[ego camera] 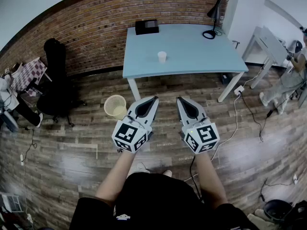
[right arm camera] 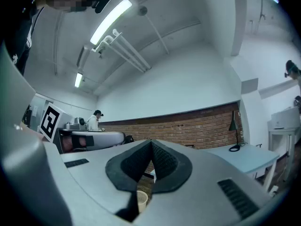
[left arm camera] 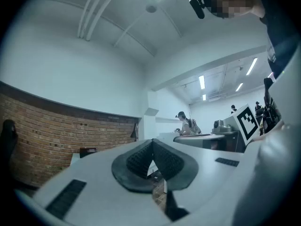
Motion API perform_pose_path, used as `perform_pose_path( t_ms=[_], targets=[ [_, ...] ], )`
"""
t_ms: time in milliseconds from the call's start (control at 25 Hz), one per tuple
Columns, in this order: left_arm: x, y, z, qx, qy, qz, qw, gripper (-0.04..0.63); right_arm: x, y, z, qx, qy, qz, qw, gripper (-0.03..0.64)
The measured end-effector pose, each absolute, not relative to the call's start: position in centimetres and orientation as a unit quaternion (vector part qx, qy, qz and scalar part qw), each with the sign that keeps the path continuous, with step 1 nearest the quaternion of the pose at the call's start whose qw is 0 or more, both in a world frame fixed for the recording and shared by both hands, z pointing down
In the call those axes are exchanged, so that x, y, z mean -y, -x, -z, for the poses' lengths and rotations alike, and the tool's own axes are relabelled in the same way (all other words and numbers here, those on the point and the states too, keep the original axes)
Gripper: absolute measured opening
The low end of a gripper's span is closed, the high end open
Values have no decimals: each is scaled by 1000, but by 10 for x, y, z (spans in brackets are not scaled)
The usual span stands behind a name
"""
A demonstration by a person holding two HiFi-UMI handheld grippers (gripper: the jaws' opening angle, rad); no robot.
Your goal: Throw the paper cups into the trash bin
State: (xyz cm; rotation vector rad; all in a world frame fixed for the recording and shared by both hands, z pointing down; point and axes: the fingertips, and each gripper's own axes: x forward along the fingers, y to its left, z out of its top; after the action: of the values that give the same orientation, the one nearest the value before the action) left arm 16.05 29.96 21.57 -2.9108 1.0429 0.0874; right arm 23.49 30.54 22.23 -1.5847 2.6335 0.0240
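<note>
Wooden floor (ego camera: pixel 72 147) carried the bin (ego camera: pixel 115 106) beside the tabletop (ego camera: pixel 196 47) where one cup (ego camera: pixel 162 56) stood well ahead, and I held the left hand-held gripper (ego camera: pixel 154 99) and right hand-held gripper (ego camera: pixel 180 100) closed, empty, seemingly poised to approach.

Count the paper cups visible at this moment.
1. The paper cup stands upright near the middle of the blue table. The trash bin on the floor may hide others inside.

Light blue rectangular table on white legs (ego camera: pixel 192 51): small white paper cup (ego camera: pixel 162 56), upright near the middle; black rectangular box (ego camera: pixel 147 27), far left corner; black desk lamp (ego camera: pixel 211 31), far right corner.

Dark wood-plank floor (ego camera: pixel 72 147): pale yellow mesh waste basket (ego camera: pixel 115 106), upright beside the table's near left leg; white power strip (ego camera: pixel 238 90) with trailing cables, by the right leg.
</note>
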Motion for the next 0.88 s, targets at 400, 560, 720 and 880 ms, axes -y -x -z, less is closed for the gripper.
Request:
perform_pose_path(
  t_ms=[400,560,720,880],
  targets=[
    [-322,-185,-213,-334,942,-27,29,9,-325,-256,-222,-859,509,-5,47,4],
    [-323,-190,-213,-334,942,-22,28,9,-325,-262,-226,-860,508,-2,42,5],
    [-322,-199,-210,-331,943,-20,31,9,-327,-270,-227,-859,511,1,43,5],
    [-318,-209,-211,-324,945,-21,30,9,-324,-280,-229,-857,513,1,42,5]
  ],
)
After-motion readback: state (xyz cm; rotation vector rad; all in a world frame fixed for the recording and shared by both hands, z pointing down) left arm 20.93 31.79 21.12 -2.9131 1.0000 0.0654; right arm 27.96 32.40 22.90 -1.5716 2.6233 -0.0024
